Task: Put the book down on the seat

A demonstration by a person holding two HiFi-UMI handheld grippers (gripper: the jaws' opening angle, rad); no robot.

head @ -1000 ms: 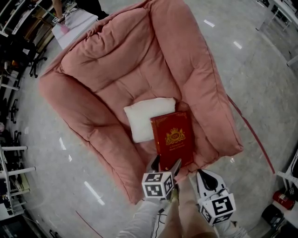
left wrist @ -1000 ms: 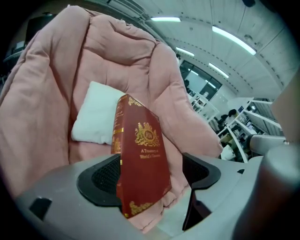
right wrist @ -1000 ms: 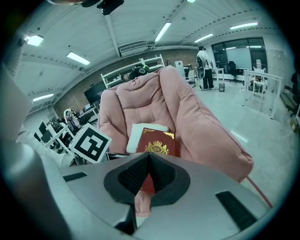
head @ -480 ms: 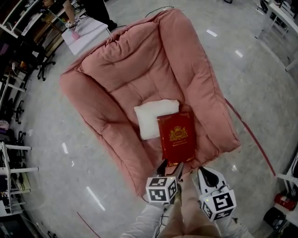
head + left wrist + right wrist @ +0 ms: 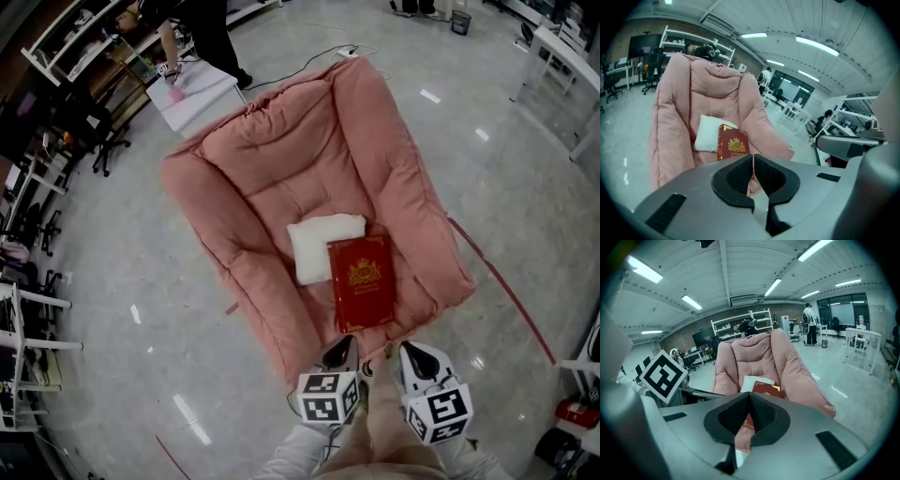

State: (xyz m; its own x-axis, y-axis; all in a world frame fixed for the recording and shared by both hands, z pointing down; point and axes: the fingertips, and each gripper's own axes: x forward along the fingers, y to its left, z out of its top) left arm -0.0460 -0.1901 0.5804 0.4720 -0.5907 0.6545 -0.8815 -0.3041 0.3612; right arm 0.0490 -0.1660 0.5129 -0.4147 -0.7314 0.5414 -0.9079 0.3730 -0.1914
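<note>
The red book [image 5: 361,281] with a gold crest lies flat on the pink padded seat [image 5: 272,159], its cover up, next to a white pillow [image 5: 322,246]. Both grippers hang in front of the seat's near edge, apart from the book. My left gripper [image 5: 339,352] is shut with nothing between its jaws; in its own view the shut left gripper [image 5: 753,157] points at the book [image 5: 733,144]. My right gripper [image 5: 412,356] is beside it, also shut and empty. The right gripper view shows the gripper's [image 5: 749,394] jaws together below the book [image 5: 765,388].
A white table [image 5: 192,94] with a person at it stands behind the seat at the back left. Shelves and office chairs line the left side. A red cable [image 5: 506,286] runs across the shiny floor to the right of the seat. White desks stand at the far right.
The left gripper's jaws stood open at the book's near edge; they have drawn back from it and closed. The view has pulled away from the seat. The book stays where it lies.
</note>
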